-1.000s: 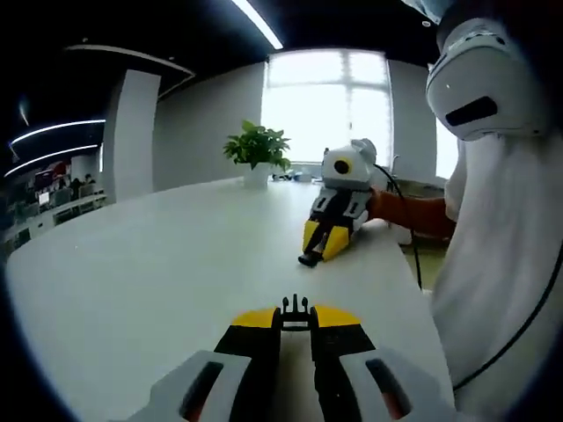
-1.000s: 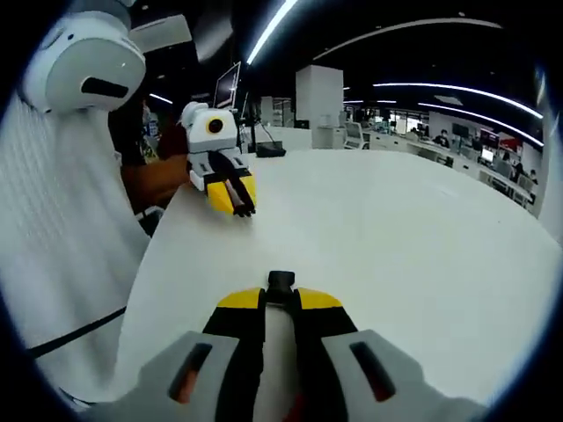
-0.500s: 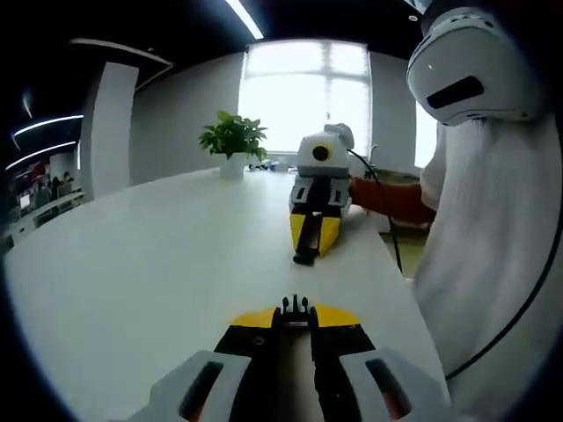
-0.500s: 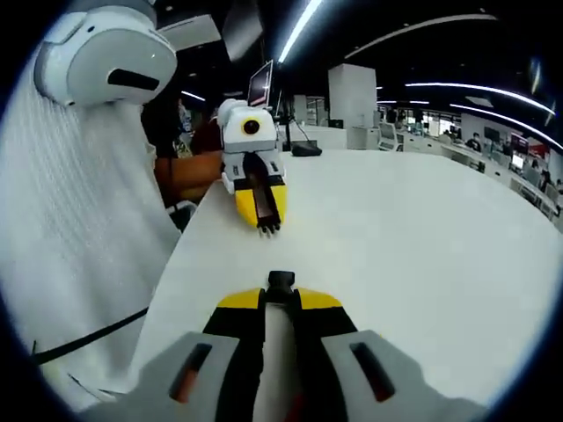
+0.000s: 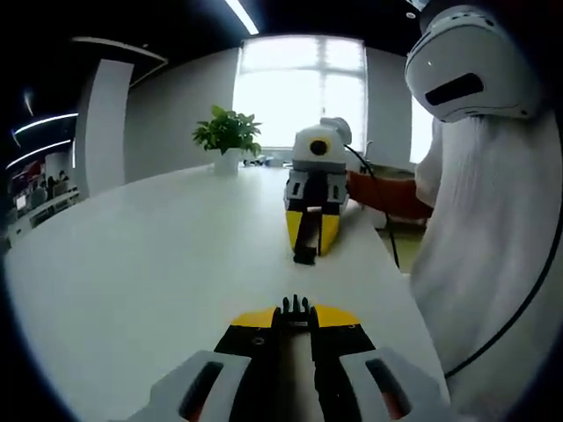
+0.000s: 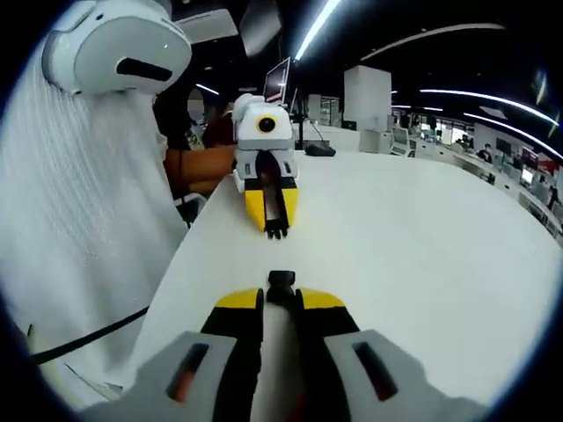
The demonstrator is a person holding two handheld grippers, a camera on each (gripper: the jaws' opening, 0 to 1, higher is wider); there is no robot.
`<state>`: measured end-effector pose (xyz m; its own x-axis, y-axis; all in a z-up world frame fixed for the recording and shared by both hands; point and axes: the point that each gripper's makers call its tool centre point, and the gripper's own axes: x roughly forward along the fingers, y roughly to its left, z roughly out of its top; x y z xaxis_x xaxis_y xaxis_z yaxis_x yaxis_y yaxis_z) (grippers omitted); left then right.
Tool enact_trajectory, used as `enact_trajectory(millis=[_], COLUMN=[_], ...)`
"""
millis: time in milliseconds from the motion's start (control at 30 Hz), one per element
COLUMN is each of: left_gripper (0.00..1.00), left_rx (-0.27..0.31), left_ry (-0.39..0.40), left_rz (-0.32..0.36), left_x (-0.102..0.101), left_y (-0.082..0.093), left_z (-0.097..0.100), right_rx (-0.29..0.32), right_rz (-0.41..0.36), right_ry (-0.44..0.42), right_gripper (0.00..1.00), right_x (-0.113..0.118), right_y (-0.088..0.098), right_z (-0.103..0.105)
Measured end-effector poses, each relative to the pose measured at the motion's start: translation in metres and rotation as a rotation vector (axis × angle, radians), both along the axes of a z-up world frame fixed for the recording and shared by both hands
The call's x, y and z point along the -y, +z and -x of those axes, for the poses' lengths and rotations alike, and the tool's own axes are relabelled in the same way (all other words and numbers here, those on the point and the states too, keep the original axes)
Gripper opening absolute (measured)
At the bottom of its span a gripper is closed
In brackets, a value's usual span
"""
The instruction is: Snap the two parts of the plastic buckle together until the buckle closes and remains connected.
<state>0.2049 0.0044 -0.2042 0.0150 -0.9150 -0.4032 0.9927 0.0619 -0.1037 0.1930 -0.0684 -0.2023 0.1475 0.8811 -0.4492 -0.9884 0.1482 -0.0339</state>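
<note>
Left gripper (image 5: 295,308) clamps the pronged buckle half (image 5: 296,304), right gripper (image 6: 280,283) clamps the socket half (image 6: 280,282); we've got them nose-to-nose, near-coaxial, still apart.

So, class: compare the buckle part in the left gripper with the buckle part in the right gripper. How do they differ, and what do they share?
1. The left gripper's part ends in several thin prongs; the right gripper's part ends in a plain blunt block.
2. The pronged part looks wider at its tip; the blunt part looks narrower.

Shared: both are black plastic, each clamped between yellow-tipped jaws of the left gripper and the right gripper, pointing at each other, not yet joined.
</note>
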Motion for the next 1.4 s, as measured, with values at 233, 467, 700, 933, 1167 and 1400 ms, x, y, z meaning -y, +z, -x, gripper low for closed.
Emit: enact_trajectory(millis=[233, 467, 700, 933, 1167, 1400], left_gripper=[0.13, 0.13, 0.13, 0.13, 0.13, 0.13], left_rx=[0.006, 0.0, 0.003, -0.006, -0.002, -0.003], left_ry=[0.001, -0.007, -0.006, -0.011, -0.01, -0.008], left_rz=[-0.001, 0.004, 0.002, 0.008, 0.009, 0.011], left_x=[0.0009, 0.0012, -0.001, -0.002, -0.0018, -0.0019], left_y=[-0.0004, -0.0008, -0.0013, -0.0015, -0.0017, -0.0018], left_z=[-0.0003, -0.0009, -0.0018, -0.0013, -0.0007, -0.0007], right_rx=[0.011, 0.009, 0.002, -0.001, -0.011, -0.01], right_rz=[0.003, 0.004, 0.001, -0.001, 0.002, 0.0], right_ry=[-0.036, -0.053, -0.038, 0.0, 0.042, 0.053], right_gripper=[0.17, 0.13, 0.12, 0.16, 0.15, 0.14], right_x=[0.0033, 0.0039, 0.001, -0.0017, -0.0046, -0.0043], right_y=[0.0006, 0.0006, 0.0011, 0.0013, 0.0015, 0.0015], right_z=[-0.0011, -0.0038, -0.0071, -0.0062, -0.0053, -0.0036])
